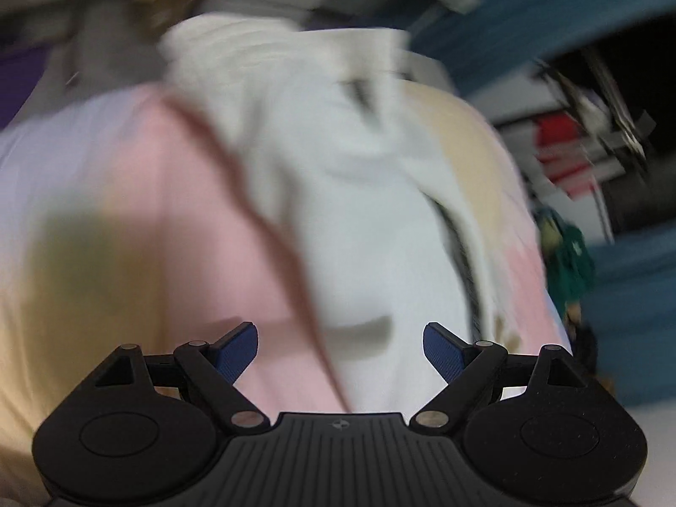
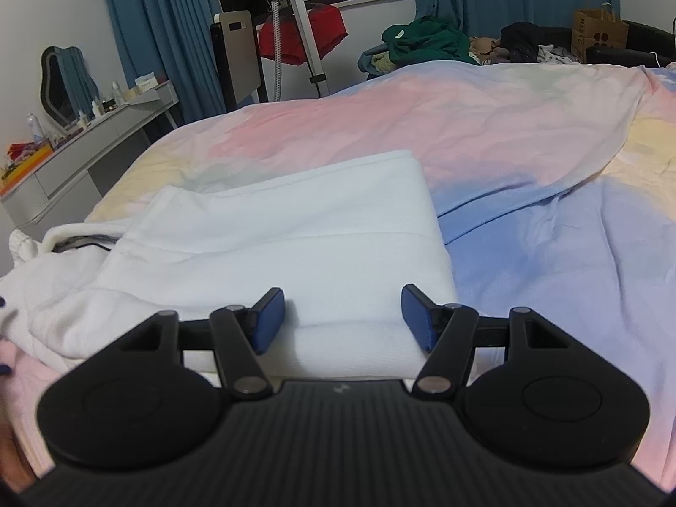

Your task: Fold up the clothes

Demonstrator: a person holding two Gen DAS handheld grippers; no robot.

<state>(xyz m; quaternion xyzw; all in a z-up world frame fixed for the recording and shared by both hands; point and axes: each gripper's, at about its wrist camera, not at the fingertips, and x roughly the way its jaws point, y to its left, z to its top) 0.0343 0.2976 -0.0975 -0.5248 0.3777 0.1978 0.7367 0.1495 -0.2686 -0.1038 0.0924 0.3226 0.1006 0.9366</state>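
Observation:
A white hooded garment (image 2: 270, 249) lies partly folded on the pastel bed sheet (image 2: 528, 219). In the right wrist view my right gripper (image 2: 342, 317) is open, just above the garment's near folded edge, holding nothing. In the blurred left wrist view the same white garment (image 1: 363, 211) lies ahead with its zipper (image 1: 462, 262) showing along the right side. My left gripper (image 1: 340, 350) is open and empty, low over the garment's near end.
A grey dresser (image 2: 84, 148) with bottles stands to the left of the bed. A pile of green and dark clothes (image 2: 426, 40) lies beyond the bed's far edge, near a paper bag (image 2: 598, 34). A stand with a red garment (image 2: 302, 38) stands by blue curtains.

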